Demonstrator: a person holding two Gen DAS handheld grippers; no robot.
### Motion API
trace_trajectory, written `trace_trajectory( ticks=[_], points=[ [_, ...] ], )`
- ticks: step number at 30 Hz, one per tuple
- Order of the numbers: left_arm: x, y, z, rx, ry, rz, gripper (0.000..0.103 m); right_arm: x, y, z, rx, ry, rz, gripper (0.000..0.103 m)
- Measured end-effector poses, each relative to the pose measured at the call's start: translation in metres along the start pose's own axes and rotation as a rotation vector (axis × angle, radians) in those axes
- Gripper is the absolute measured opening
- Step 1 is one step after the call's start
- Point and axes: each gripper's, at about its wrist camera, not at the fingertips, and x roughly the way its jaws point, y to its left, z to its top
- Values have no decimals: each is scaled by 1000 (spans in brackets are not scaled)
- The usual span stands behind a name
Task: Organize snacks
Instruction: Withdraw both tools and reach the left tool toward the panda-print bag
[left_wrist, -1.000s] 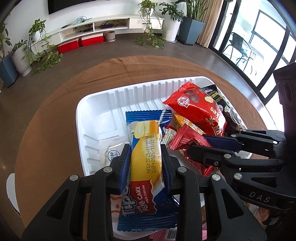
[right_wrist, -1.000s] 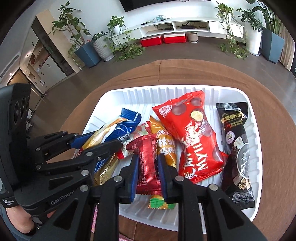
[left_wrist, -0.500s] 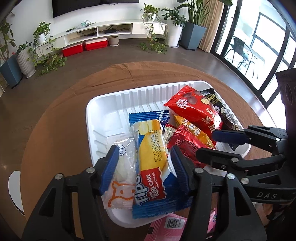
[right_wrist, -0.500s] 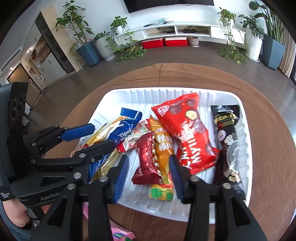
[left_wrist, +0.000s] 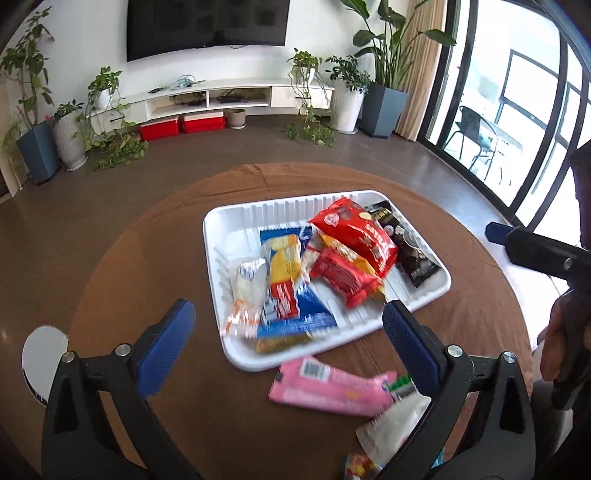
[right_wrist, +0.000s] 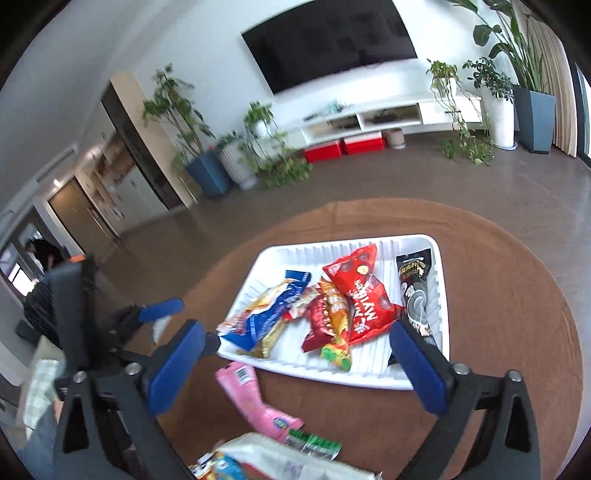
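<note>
A white tray (left_wrist: 221, 236) on the round brown table holds several snacks. Among them are a blue-and-yellow roll cake packet (left_wrist: 286, 288), a small red packet (left_wrist: 341, 277), a large red bag (right_wrist: 360, 295) and a black packet (right_wrist: 415, 291). My left gripper (left_wrist: 288, 310) hangs above the tray's near edge, its jaws opening wide and nothing pressed between the pads. My right gripper (right_wrist: 295, 328) is likewise back from the tray, jaws opening, holding nothing. Both packets lie loose in the tray.
A pink packet (left_wrist: 332, 387), a white pouch (left_wrist: 395, 424) and a small green packet (right_wrist: 314, 443) lie on the cloth in front of the tray. A white stool (left_wrist: 44, 362) stands left of the table. A person's hand (left_wrist: 561, 332) grips the right tool.
Both grippers let go of their packets, the roll cake and the small red one, opened wide, and drew back and up from the tray.
</note>
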Motion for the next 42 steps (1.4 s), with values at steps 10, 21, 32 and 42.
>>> trace_trajectory(
  ticks=[10, 21, 32, 42],
  points=[
    [-55, -27, -85, -46, 4, 52, 103, -48, -14, -90, 133, 28, 28, 103],
    [-60, -59, -150, -159, 90, 31, 103, -64, -21, -173, 218, 57, -15, 103],
    [-23, -68, -123, -260, 133, 179, 103, -74, -13, -187, 199, 45, -5, 103],
    [-24, -50, -147, -261, 184, 203, 102, -76, -9, -189, 174, 48, -1, 103]
  ],
)
